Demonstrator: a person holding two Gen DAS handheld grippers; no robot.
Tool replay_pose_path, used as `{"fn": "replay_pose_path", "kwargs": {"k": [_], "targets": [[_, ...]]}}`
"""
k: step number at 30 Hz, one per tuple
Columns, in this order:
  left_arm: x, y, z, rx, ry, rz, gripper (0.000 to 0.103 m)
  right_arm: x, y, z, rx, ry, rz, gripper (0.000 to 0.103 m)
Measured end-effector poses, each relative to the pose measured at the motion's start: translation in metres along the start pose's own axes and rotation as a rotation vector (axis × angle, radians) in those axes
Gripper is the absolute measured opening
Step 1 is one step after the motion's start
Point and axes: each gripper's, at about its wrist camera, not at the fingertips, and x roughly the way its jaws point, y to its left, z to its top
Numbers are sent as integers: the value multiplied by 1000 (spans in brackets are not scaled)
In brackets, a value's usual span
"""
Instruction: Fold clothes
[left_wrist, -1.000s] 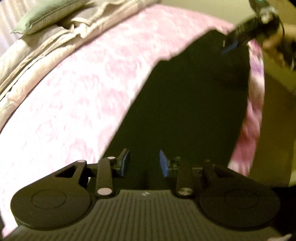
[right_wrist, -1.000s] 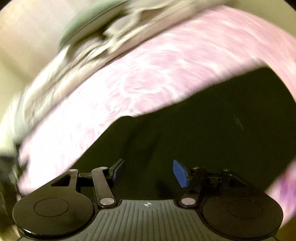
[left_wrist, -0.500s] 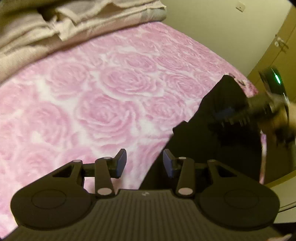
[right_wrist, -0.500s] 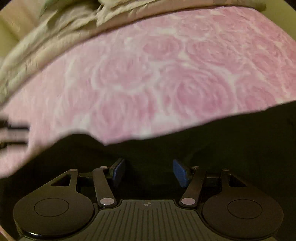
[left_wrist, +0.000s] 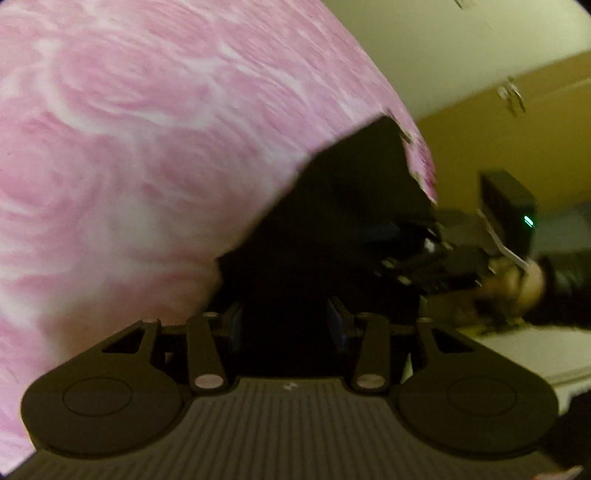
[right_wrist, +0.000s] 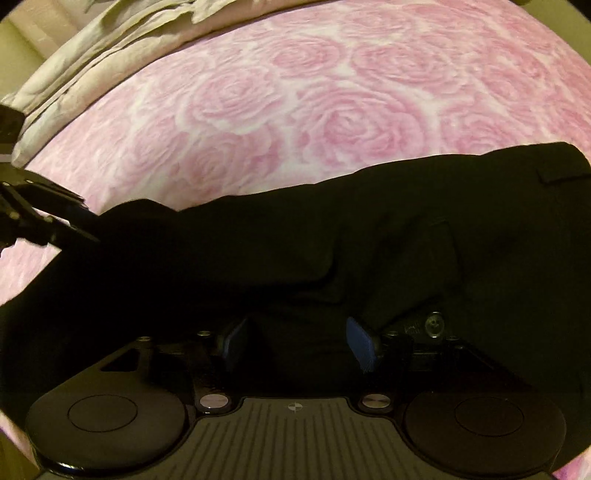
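Note:
A black garment (right_wrist: 332, 251) lies along the near edge of a bed with a pink rose-print cover (right_wrist: 295, 92). It has a metal button (right_wrist: 433, 324) near my right gripper. My right gripper (right_wrist: 297, 345) is open, its blue pads straddling a fold of the cloth. My left gripper (left_wrist: 284, 326) is open over the garment's other end (left_wrist: 351, 206). The right gripper shows in the left wrist view (left_wrist: 417, 254), low at the cloth's edge. The left gripper shows at the left edge of the right wrist view (right_wrist: 44, 218).
Beige bedding (right_wrist: 110, 48) is bunched at the head of the bed. A cream wall (left_wrist: 424, 48) and a yellow-brown cupboard door with a metal handle (left_wrist: 511, 99) stand beyond the bed's side edge.
Both grippers have dropped lower and closer to the black garment. The left view has swung toward the bed's edge, and the right gripper has come nearer to the left one.

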Motion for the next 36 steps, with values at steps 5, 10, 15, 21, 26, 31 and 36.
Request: {"fn": "replay_pose_path", "kwargs": {"k": [5, 10, 15, 21, 26, 31, 36], "targets": [[13, 7, 2, -84, 18, -60, 43, 1, -10, 2, -6, 6, 54, 63], [24, 32, 18, -230, -31, -94, 50, 2, -15, 2, -5, -3, 83, 63], [-28, 47, 8, -336, -380, 4, 30, 2, -18, 3, 26, -16, 91, 63], [-35, 62, -7, -391, -267, -3, 46, 0, -18, 6, 74, -18, 82, 63], [-9, 55, -7, -312, -115, -64, 49, -3, -17, 6, 82, -16, 70, 63], [3, 45, 10, -247, -121, -88, 46, -1, -14, 6, 71, -17, 70, 73], [-7, 70, 23, -343, -264, -14, 11, 4, -6, 6, 57, -19, 62, 85]]}}
